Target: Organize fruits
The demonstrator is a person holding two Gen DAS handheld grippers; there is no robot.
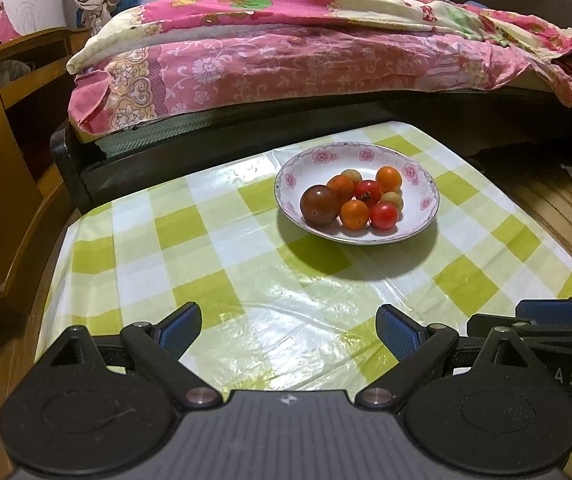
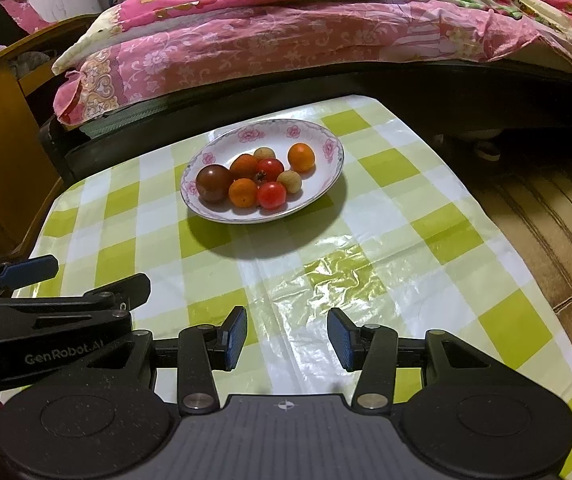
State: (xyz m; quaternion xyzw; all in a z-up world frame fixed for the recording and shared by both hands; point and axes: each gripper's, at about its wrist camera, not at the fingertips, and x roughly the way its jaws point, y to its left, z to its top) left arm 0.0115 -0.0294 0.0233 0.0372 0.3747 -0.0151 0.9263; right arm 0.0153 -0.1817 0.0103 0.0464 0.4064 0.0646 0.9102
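Fruit gathered in the bowl, both of your grippers empty.

You held the left gripper [image 1: 290, 330] and the right gripper [image 2: 287, 338] side by side above the near end of the checked tablecloth [image 1: 221, 264], each with jaws spread apart and nothing between them. The fruits [image 2: 245, 180] lay together in the flowered bowl [image 2: 318, 136] toward the far end, well apart from both grippers, near the bed [image 1: 286, 60].

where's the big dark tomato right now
In both wrist views the dark tomato sits at the left edge of the fruit pile in the floral bowl, touching an orange fruit.
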